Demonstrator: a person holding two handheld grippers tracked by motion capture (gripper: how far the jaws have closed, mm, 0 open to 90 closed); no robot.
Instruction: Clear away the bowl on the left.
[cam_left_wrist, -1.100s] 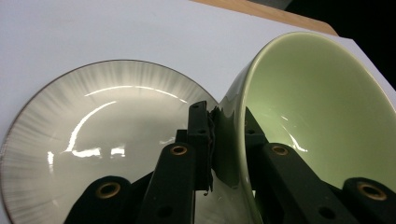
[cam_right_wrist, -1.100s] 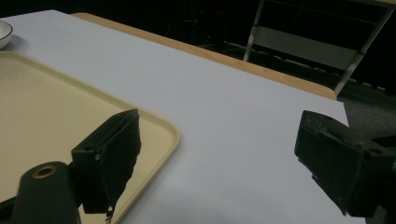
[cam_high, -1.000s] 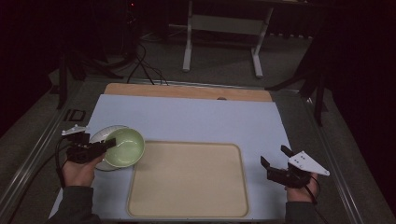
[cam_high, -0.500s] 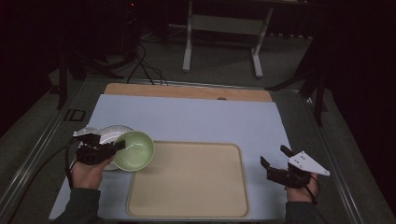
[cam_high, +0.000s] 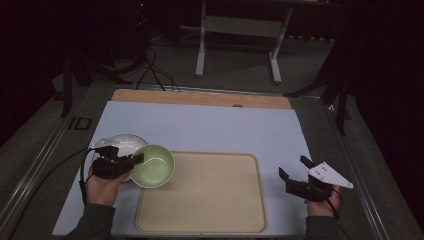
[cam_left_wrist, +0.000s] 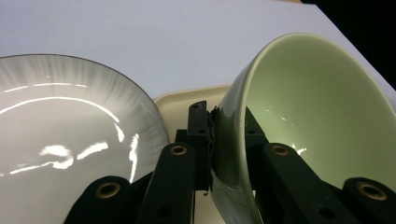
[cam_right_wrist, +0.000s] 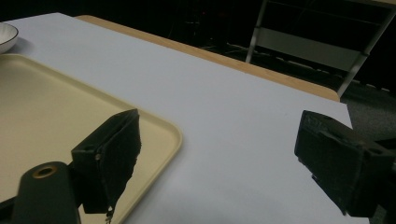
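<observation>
Green bowl (cam_high: 154, 165) hangs tilted in the left tongs (cam_high: 134, 160), which pinch its rim, one jaw inside and one outside, as the left gripper view shows (cam_left_wrist: 219, 135). The bowl sits over the left edge of the beige tray (cam_high: 210, 200), partly above it and partly above the white bowl (cam_high: 120, 145) that rests just left of the tray on the counter (cam_high: 210, 130). Judging by this, the green bowl is lifted clear of the white one and is on its way to the tray; setting it down on the tray and letting go appear to be what is left. The tray itself carries nothing yet. To the right of the tray, the right tongs (cam_high: 296, 175) hover above the counter with jaws spread wide and nothing between them, a gap plain in the right gripper view (cam_right_wrist: 219, 154). No brand, label or readable writing shows on the bowls, the tray or the light blue counter surface.
</observation>
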